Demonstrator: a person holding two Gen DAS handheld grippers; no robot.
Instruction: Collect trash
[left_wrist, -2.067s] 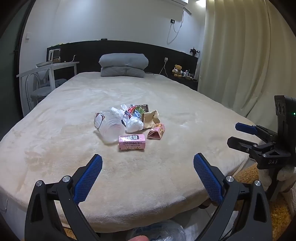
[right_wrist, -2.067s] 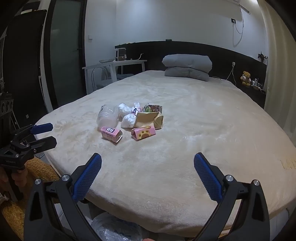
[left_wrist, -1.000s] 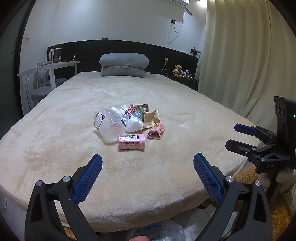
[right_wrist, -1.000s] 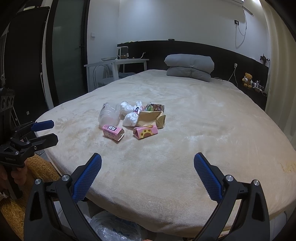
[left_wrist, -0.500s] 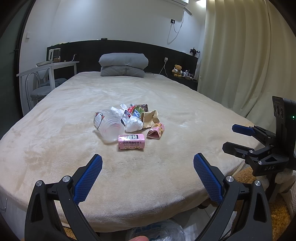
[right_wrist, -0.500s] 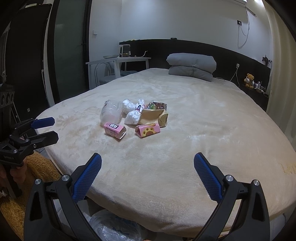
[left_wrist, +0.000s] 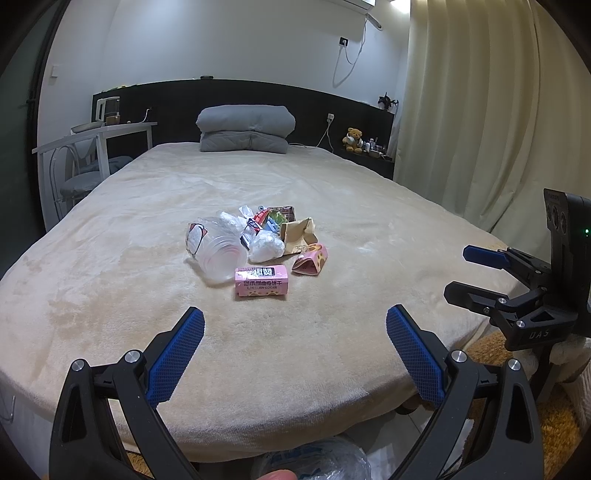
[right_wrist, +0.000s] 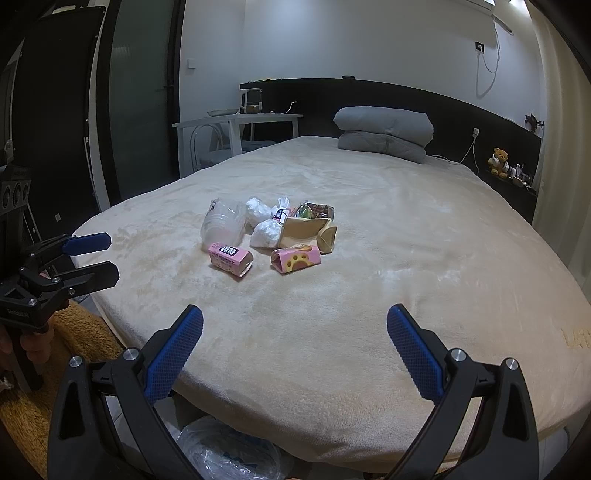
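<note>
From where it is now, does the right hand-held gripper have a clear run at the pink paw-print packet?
Probably yes: the right hand-held gripper is open, and only bare beige blanket lies before the pink paw-print packet.

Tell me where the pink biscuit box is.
The pink biscuit box lies on the bed, nearest the camera in the trash pile, just in front of the clear plastic cup.

Dim, even indoor light, sharp focus (fisheye-bent, vignetted edges)

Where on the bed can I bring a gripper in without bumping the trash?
Bare blanket lies between the pink biscuit box and the near bed edge, and beyond the pile up to the grey pillows. Crowded: the cluster around the clear cup.
</note>
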